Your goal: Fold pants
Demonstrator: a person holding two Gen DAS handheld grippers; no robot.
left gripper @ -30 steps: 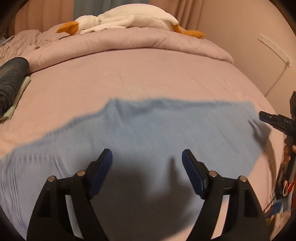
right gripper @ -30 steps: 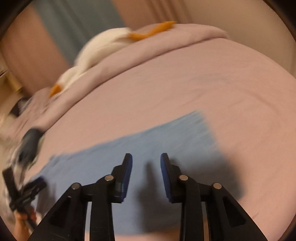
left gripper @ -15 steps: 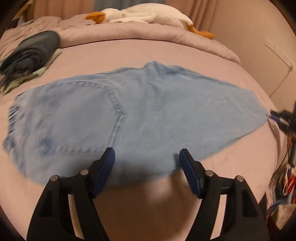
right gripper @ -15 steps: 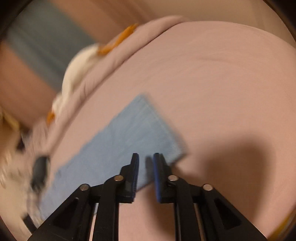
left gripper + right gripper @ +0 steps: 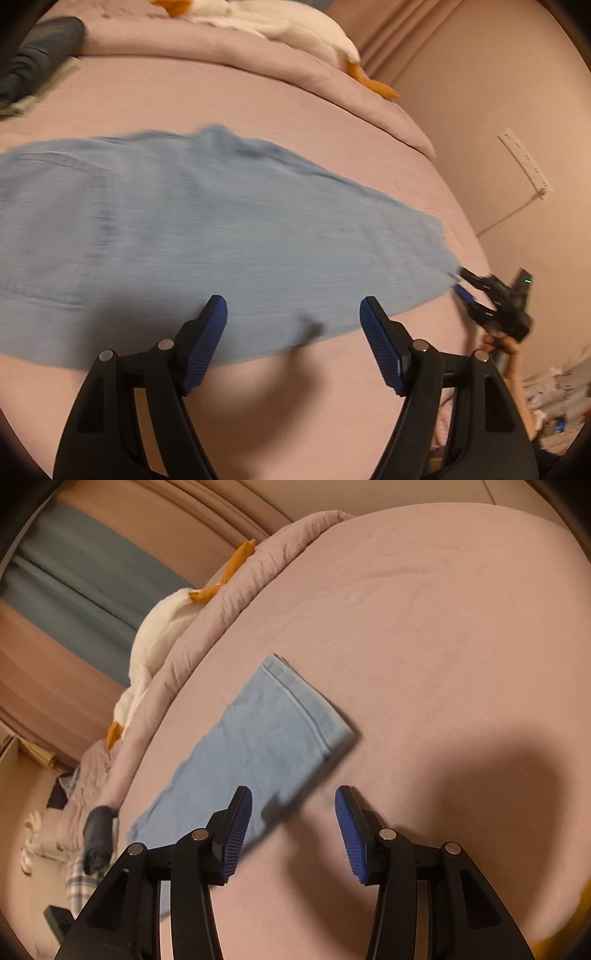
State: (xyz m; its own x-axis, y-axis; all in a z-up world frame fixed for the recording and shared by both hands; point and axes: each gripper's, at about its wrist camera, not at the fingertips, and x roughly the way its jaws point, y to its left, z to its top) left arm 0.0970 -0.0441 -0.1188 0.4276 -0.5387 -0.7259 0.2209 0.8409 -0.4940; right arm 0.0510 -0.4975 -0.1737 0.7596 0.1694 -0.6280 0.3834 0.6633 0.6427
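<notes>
**Mia:** Two views to go through. What does the left one show?

**Ben:** One pair of light blue pants (image 5: 207, 229) lies flat on the pink bed (image 5: 229, 99). It is blurry. The left gripper (image 5: 293, 314) hangs over the near edge of the pants. Its two blue pads (image 5: 205, 339) stand wide apart and nothing is between them, so it is let go.

**Mia:** How many other things?

**Ben:** One white toy goose (image 5: 295, 26) with orange feet lies on the rolled quilt at the far side. One dark bundle of clothes (image 5: 37, 51) sits at the far left. One white power strip (image 5: 524, 162) is on the wall. At the right, the other gripper (image 5: 461, 284) is at the leg end of the pants, with one hand (image 5: 502, 343) behind it.

**Mia:** Is it pinching the cloth?

**Ben:** It is too small and blurry to tell from there.

**Mia:** And the right view?

**Ben:** One leg end of the pants (image 5: 266, 738), with its hem, lies flat on the bed (image 5: 443, 609). The right gripper (image 5: 293, 812) has just been opening. Its two pads (image 5: 236, 834) are apart, just past the edge of the cloth, and hold nothing. Only pink sheet shows between them.

**Mia:** Anything more?

**Ben:** One goose (image 5: 155, 635) again, one dark bundle (image 5: 98, 834), and one blue-grey curtain (image 5: 74, 590) behind.
</notes>
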